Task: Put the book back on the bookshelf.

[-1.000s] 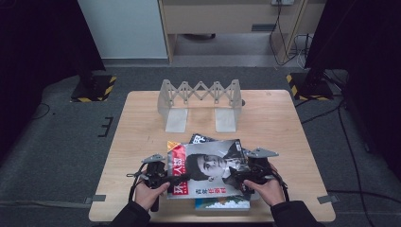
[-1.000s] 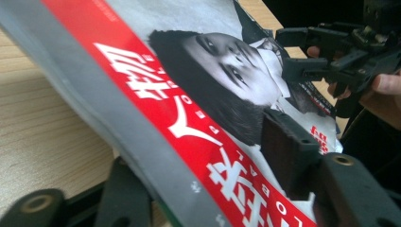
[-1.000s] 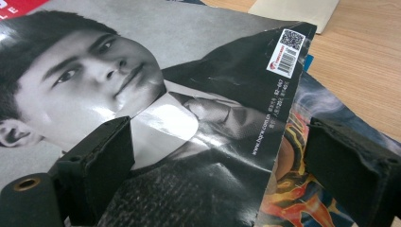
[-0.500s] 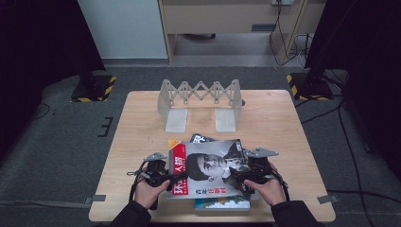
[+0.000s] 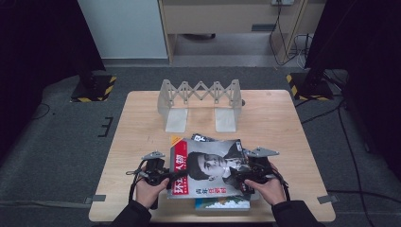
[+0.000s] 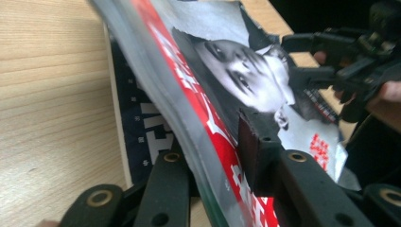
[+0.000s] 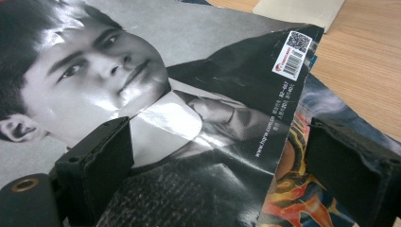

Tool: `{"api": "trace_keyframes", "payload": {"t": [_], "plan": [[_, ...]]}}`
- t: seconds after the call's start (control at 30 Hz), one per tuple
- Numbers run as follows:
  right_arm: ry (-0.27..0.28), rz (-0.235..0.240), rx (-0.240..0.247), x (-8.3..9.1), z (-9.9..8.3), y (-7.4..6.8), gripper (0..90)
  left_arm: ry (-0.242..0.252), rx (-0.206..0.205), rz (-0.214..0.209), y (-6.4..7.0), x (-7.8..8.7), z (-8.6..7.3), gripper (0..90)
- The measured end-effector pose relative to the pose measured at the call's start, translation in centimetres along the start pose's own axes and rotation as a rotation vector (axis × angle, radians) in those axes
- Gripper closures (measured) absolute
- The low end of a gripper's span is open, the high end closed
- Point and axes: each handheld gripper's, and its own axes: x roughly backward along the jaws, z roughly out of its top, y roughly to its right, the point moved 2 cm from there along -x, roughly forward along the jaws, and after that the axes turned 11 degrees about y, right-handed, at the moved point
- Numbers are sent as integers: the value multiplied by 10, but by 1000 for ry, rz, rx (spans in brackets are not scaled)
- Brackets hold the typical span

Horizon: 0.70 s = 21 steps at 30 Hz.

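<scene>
Your left gripper (image 6: 222,175) jaws pinch the red edge of the top magazine (image 5: 213,165), lifting that side. Your right gripper (image 7: 213,165) jaws are spread wide over the mag's opposite edge, w/ nothing between the pads. The mag sits atop a stack of other magazines (image 5: 222,203), on the table (image 5: 142,123) just in front of the folding rack (image 5: 201,92).

High view: above your side, looking forward and down on the whole table (image 5: 142,123). Left gripper view: close against the magazine (image 6: 203,109), edge-on to its cover. Right gripper view: close above that cover. All three views share the magazine.
</scene>
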Motion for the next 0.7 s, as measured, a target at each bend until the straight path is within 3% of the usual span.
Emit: {"api": "trace_keyframes", "payload": {"t": [0.37, 0.63, 0.7], "plan": [[16, 5, -20, 3, 3, 4, 109, 33, 51, -14, 5, 5, 13, 809], [47, -55, -36, 15, 7, 21, 107, 71, 71, -36, 10, 9, 29, 857], [46, -106, -34, 21, 6, 35, 103, 80, 77, -41, 11, 9, 34, 858]]}}
